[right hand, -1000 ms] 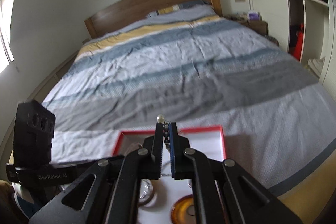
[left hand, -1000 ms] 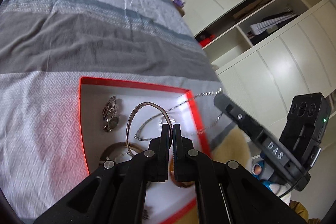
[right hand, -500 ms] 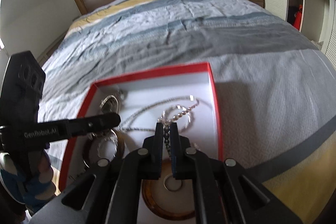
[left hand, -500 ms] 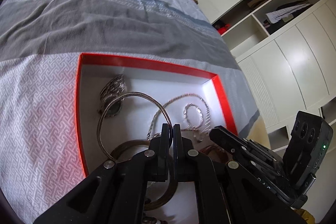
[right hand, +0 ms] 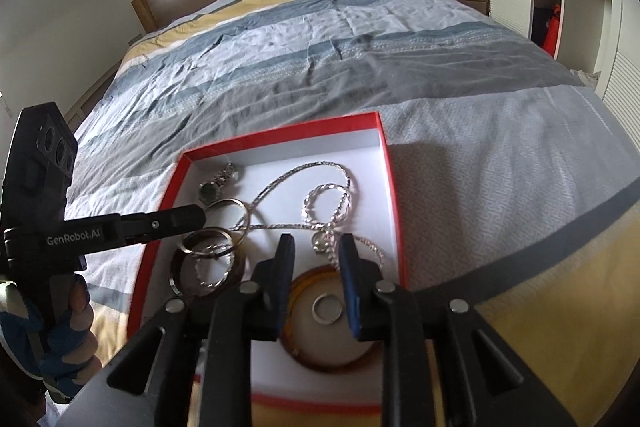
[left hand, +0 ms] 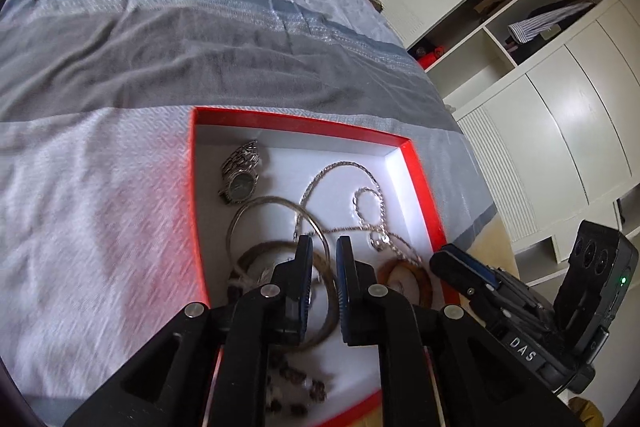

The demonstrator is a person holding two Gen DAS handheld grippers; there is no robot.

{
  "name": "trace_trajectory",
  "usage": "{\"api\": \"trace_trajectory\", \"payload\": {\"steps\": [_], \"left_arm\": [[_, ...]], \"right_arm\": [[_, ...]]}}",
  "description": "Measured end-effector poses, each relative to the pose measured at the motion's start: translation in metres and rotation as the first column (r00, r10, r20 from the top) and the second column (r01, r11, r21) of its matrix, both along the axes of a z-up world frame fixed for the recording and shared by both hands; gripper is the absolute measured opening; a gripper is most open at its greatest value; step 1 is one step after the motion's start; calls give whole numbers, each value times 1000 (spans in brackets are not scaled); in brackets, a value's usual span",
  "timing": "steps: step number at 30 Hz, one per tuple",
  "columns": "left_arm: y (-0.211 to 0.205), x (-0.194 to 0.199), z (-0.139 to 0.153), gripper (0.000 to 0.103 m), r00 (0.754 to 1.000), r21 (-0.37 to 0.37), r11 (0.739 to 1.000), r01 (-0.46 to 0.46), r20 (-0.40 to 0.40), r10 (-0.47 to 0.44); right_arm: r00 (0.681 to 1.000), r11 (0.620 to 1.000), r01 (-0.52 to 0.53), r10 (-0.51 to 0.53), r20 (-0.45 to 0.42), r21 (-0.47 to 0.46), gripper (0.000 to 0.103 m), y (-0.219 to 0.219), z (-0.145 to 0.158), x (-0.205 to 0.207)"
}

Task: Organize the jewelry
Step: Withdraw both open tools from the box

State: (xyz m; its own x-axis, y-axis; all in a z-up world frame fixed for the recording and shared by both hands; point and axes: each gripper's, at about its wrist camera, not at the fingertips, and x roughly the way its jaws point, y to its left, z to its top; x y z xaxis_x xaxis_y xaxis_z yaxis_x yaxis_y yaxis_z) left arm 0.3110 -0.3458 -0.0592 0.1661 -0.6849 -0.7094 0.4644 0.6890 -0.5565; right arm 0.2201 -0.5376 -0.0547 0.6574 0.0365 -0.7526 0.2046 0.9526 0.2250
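A red box (left hand: 304, 121) with a white inside lies on the bed. In it are a watch (left hand: 240, 181), a silver chain necklace (left hand: 344, 167), thin silver bangles (left hand: 276, 205), an amber bangle (right hand: 332, 359) around a small ring (right hand: 327, 309), and dark beads (left hand: 298, 387). My left gripper (left hand: 322, 247) hovers over the bangles. Its jaws are opening, and a bangle shows loose in the gap. My right gripper (right hand: 316, 247) is low over the chain and the amber bangle. Its jaws are opening too, and the pads press on nothing.
The box (right hand: 280, 133) sits near the foot of a bed with a striped grey, blue and yellow cover (right hand: 360, 39). White wardrobes (left hand: 560, 107) with open shelves stand on the right. A gloved hand (right hand: 68, 323) holds the left gripper (right hand: 198, 214).
Both grippers were shut and their jaws have now parted. The chain that hung stretched between them now lies coiled in the box. The right gripper has come down close over the box.
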Motion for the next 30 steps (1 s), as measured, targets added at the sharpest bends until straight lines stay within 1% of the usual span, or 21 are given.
{"api": "trace_trajectory", "payload": {"steps": [1, 4, 6, 9, 10, 11, 16, 21, 25, 30], "left_arm": [[2, -2, 5, 19, 1000, 5, 1000, -3, 12, 3], [19, -22, 23, 30, 996, 48, 998, -32, 80, 28], [34, -37, 35, 33, 991, 79, 995, -65, 123, 55], [58, -61, 50, 40, 977, 128, 984, -125, 186, 100], [66, -68, 54, 42, 972, 143, 979, -147, 206, 116], [77, -78, 60, 43, 964, 157, 972, -173, 227, 135], [118, -114, 79, 57, 932, 188, 943, -273, 295, 211], [157, -153, 97, 67, 884, 216, 907, -362, 387, 261], [186, -180, 107, 74, 856, 231, 881, -414, 429, 290], [220, -209, 117, 82, 817, 239, 847, -474, 480, 321]], "right_arm": [[1000, 1000, 1, -1, 6, 0, 22, 3, 5, -5], [1000, 1000, -6, 6, 18, 0, 22, 16, 17, -18], [1000, 1000, -12, 12, 22, -4, 24, 25, 23, -25], [999, 1000, -28, 29, 30, -7, 31, 45, 34, -40], [999, 999, -35, 35, 34, -6, 31, 53, 39, -45], [998, 999, -40, 40, 39, -7, 32, 59, 42, -50], [996, 998, -61, 61, 62, -10, 32, 94, 63, -76], [993, 995, -96, 98, 71, -34, 39, 134, 77, -101], [990, 991, -119, 124, 71, -64, 45, 169, 82, -122], [989, 989, -124, 130, 67, -85, 51, 199, 80, -144]]}}
